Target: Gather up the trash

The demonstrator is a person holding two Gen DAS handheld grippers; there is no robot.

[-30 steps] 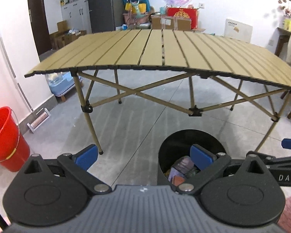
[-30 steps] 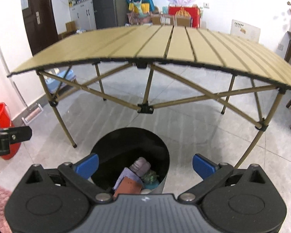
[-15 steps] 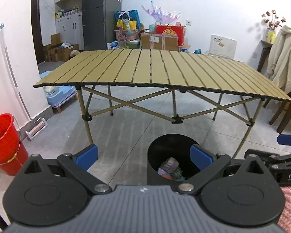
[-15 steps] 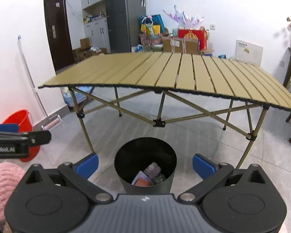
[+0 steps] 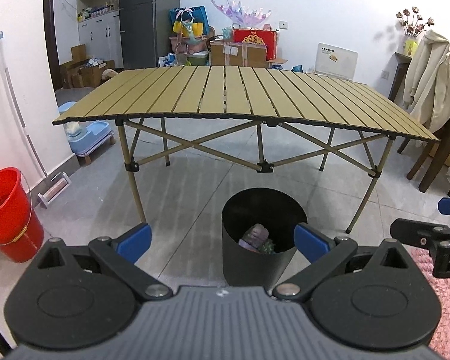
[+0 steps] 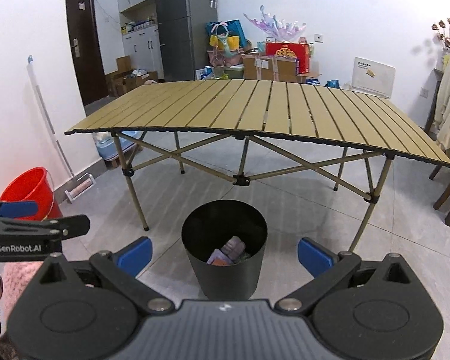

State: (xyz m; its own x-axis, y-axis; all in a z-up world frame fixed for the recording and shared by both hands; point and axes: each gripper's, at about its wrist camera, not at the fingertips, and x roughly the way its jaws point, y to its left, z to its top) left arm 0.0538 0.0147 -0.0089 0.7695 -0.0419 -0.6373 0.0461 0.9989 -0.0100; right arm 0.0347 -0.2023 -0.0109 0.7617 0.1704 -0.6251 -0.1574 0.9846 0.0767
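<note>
A black round bin (image 5: 258, 258) (image 6: 225, 273) stands on the grey tile floor in front of the folding table. Inside it lie pieces of trash (image 5: 256, 235) (image 6: 229, 252): something purple-grey, something orange, something green. My left gripper (image 5: 222, 238) is open, with nothing between its blue pads, and hangs above and behind the bin, slightly to its left. My right gripper (image 6: 225, 253) is open too, empty, centred over the bin from behind. Each gripper shows at the edge of the other's view.
A tan slatted folding table (image 5: 243, 99) (image 6: 255, 114) with crossed legs stands beyond the bin, its top bare. A red bucket (image 5: 6, 213) and a mop sit by the left wall. A chair with a coat (image 5: 432, 90) stands at right. Pink rug (image 5: 447, 300) underfoot.
Both grippers have pulled back and up from the bin, so it looks smaller and farther away. More of the room and table top shows. Both stay open.
</note>
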